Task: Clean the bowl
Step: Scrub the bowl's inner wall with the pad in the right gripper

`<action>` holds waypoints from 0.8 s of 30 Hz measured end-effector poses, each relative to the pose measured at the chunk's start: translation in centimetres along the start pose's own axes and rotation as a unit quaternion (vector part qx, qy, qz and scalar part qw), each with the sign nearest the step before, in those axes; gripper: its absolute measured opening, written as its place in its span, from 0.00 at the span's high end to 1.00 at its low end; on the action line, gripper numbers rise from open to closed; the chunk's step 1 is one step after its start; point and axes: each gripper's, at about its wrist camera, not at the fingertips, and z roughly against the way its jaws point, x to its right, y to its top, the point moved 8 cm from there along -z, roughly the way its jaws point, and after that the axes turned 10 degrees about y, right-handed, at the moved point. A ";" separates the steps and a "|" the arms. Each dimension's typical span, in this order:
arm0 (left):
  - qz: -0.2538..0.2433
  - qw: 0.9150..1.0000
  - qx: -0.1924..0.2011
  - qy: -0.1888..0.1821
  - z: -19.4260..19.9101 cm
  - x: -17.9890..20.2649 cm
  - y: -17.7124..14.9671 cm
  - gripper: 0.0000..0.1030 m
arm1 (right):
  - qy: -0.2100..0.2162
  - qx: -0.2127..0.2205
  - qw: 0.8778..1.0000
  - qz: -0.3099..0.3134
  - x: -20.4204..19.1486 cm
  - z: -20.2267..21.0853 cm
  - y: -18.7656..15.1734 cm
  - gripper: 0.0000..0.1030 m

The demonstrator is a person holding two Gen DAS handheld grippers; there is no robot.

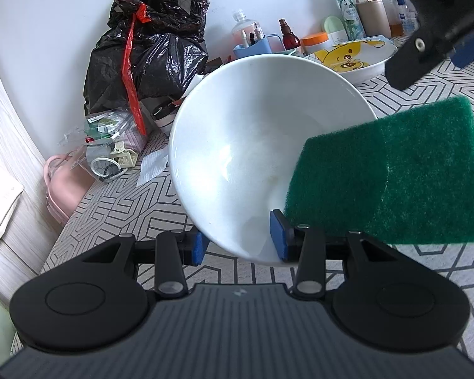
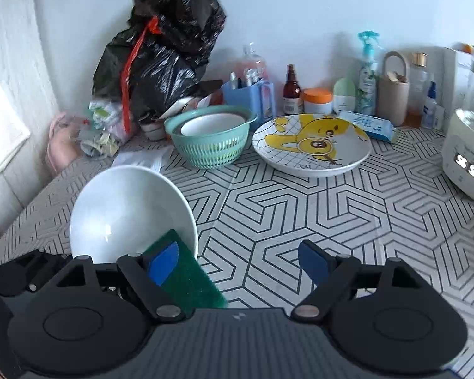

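A white bowl [image 1: 252, 145] is tilted up, its near rim pinched between the blue pads of my left gripper [image 1: 240, 244]. A faint brownish smear shows on its inner wall. A green scouring pad [image 1: 391, 173] lies against the bowl's right rim and reaches into it. In the right wrist view the bowl [image 2: 126, 211] is at lower left and the pad [image 2: 186, 278] lies beside the left finger of my right gripper [image 2: 237, 262], whose jaws stand wide apart. The right gripper's body shows at the top right of the left wrist view [image 1: 433, 28].
A yellow cartoon plate [image 2: 311, 145] and a teal colander [image 2: 210, 139] holding a white bowl stand behind. A black rubbish bag [image 2: 161, 53], bottles [image 2: 292, 90] and a blue caddy [image 2: 252, 94] line the wall. A white cooker [image 2: 467, 154] is at right. The table [image 2: 300, 214] has a patterned cloth.
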 end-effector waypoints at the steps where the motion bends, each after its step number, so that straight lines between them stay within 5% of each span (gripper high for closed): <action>1: 0.000 1.000 0.000 0.000 0.0 0.0 0.0 0.62 | 0.005 -0.016 1.000 0.006 0.0 -0.8 0.0 0.17; 11: 0.001 1.000 0.000 0.002 -0.1 0.0 0.0 0.62 | 0.023 -0.067 0.997 0.041 -1.5 -5.6 -0.7 0.28; 17: -0.001 1.000 0.001 0.003 -0.1 0.0 0.1 0.62 | 0.054 -0.102 0.992 0.052 -3.1 -7.1 -1.7 0.75; 24: -0.003 1.000 -0.005 0.006 -0.1 0.0 0.1 0.62 | 0.093 -0.104 0.990 0.008 -2.2 -7.1 -1.8 0.80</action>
